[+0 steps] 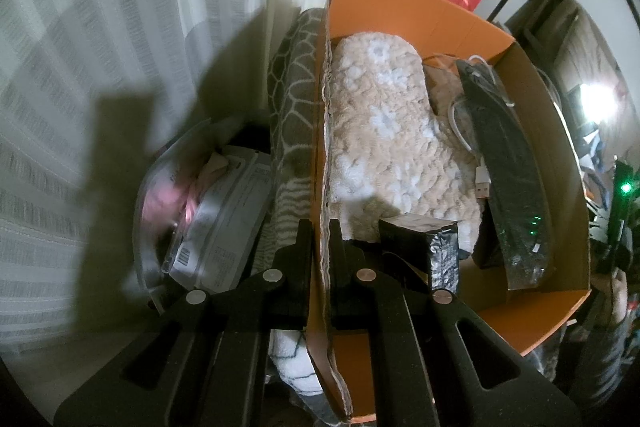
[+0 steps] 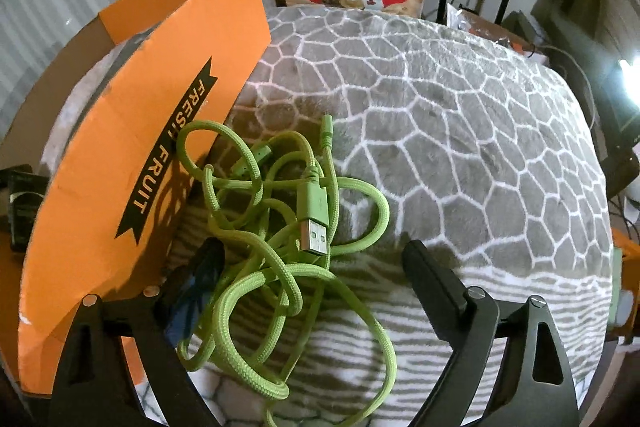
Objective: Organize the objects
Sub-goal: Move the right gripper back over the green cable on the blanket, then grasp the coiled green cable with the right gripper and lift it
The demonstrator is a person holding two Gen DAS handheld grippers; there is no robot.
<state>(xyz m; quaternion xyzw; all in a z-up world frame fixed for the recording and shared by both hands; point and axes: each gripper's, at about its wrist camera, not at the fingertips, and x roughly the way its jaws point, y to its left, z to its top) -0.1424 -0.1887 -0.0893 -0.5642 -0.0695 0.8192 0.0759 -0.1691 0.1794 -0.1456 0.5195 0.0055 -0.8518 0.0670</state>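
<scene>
Cable (image 2: 280, 247), green, tangled on blanket (image 2: 460, 131) beside box (image 2: 120, 187) wall. Right hand-held gripper (image 2: 312, 259) spread around it; left hand-held gripper (image 1: 320, 239) pinched on box wall. Pickup step; closing on bundle required next.

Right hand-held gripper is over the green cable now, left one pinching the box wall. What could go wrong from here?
1. The green cable is a loose tangle; the open right hand-held gripper may catch only one loop, leaving the rest trailing.
2. The cable lies against the orange box, so one finger may snag its wall.
3. The left hand-held gripper pinches a torn wall edge, which could bend.
</scene>
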